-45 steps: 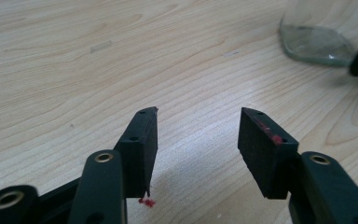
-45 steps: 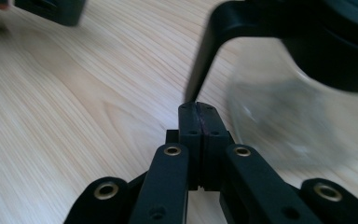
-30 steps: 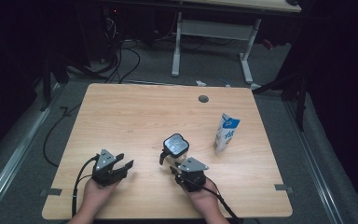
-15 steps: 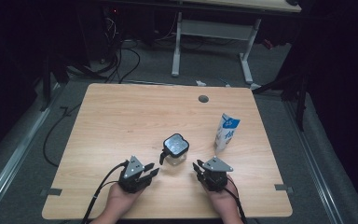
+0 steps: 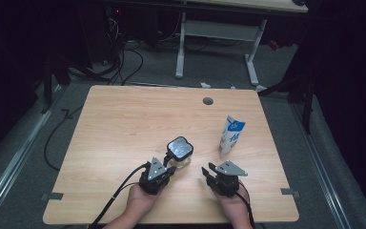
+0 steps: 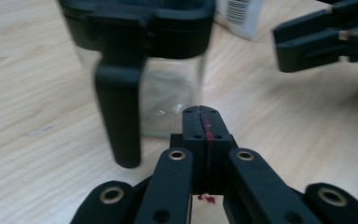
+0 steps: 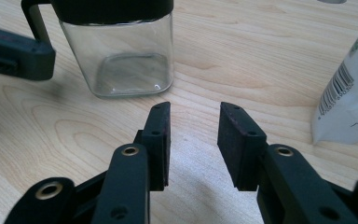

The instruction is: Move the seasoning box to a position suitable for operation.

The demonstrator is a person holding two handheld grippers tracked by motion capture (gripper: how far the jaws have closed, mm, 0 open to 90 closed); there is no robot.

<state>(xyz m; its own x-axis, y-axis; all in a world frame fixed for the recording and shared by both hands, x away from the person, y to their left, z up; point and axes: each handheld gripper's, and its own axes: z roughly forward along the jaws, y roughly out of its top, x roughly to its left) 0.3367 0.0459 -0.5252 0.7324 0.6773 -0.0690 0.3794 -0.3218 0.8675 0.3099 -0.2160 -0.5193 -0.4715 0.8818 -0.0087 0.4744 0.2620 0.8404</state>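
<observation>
Table (image 5: 124, 124) evenly lit, surroundings dark; close-ups soft (near jar (image 6: 168, 93) blurred); faint shadows.

1. The glass jar (image 5: 178, 152) stands just ahead of the left gripper (image 5: 166, 168), blocking its forward path (handle nearest).
2. The carton (image 5: 231, 136) stands right of it; bare table (image 5: 124, 119) lies between and beyond.

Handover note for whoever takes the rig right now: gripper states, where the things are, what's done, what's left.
Left gripper: jaws shut on nothing, tips just short of the glass jar, beside its black handle.
Right gripper: open, empty, on the jar's other side, between it and the milk carton.
Jar upright on the table, black lid on. Carton upright, apart from the jar.
Done: both grippers brought up to the jar.
Left: nothing gripped yet; likely take the jar next.
</observation>
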